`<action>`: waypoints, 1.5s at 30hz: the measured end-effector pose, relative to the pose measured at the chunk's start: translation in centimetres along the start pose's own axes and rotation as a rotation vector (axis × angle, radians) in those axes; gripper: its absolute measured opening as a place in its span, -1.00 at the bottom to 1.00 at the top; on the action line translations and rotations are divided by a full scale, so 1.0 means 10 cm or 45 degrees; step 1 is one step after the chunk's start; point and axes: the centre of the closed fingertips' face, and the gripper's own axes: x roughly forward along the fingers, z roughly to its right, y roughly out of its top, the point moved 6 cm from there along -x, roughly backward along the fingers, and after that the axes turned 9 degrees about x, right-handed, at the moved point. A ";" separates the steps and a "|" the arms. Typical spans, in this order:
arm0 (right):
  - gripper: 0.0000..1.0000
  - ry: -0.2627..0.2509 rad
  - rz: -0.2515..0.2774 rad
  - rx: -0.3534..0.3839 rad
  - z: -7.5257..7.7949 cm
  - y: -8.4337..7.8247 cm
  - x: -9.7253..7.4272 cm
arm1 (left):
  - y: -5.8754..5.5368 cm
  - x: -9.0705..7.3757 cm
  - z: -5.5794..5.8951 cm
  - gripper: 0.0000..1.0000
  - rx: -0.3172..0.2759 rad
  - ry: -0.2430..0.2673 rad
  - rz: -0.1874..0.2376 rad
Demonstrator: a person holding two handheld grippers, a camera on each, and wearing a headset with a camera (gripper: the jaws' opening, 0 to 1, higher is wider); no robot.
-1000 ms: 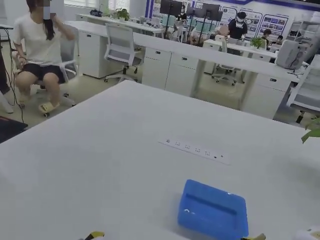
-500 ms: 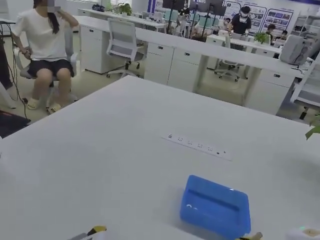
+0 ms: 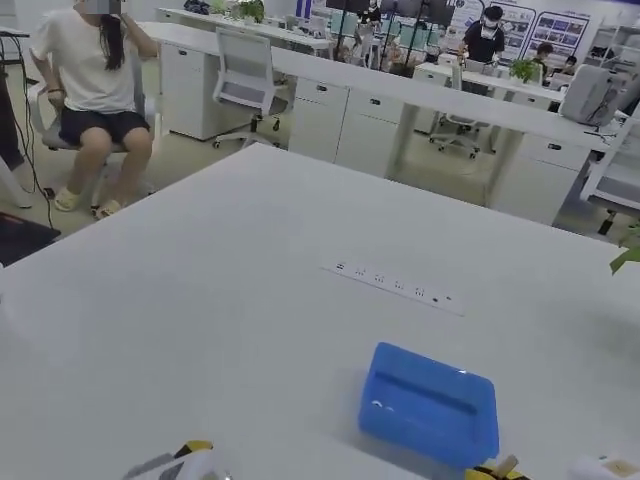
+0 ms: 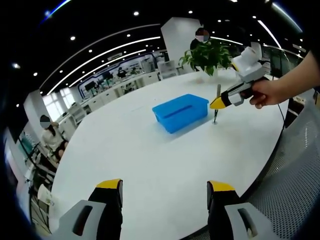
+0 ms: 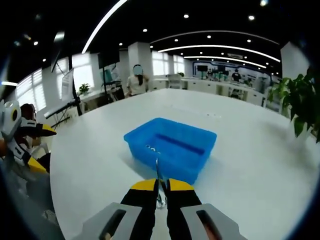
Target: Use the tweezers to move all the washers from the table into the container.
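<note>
The left gripper [image 4: 165, 187] gapes wide with nothing between its jaws, low over the near edge of the table [image 4: 145, 155]. The right gripper [image 5: 157, 186] is pinched narrow on the tweezers [image 5: 156, 169], which point at the near wall of the blue container [image 5: 175, 145] (whether the tips touch the table is hard to tell). Inside the container, near that wall, lie small bright glints [image 5: 150, 147], too small to call washers for sure. In the head view both grippers are cut off by the bottom edge, one to each side of the container.
</note>
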 end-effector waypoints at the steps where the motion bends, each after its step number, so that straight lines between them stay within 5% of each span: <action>1: -0.94 0.002 -0.001 0.000 0.00 0.00 0.00 | 0.00 0.00 0.00 0.38 0.000 0.000 0.000; 9: -0.95 0.029 -0.052 0.013 0.00 0.06 -0.02 | 0.00 0.00 0.00 0.38 0.001 0.000 0.006; 24: -0.95 0.124 0.043 0.016 -0.14 0.50 -0.10 | 0.01 -0.01 0.00 0.38 0.003 0.002 0.018; 34: -0.95 0.083 0.131 -0.015 -0.04 0.85 0.08 | 0.01 0.00 0.00 0.38 0.004 -0.004 0.014; 45: -0.95 0.043 0.045 -0.004 0.12 0.69 0.42 | -0.02 0.01 0.02 0.37 0.012 -0.019 -0.017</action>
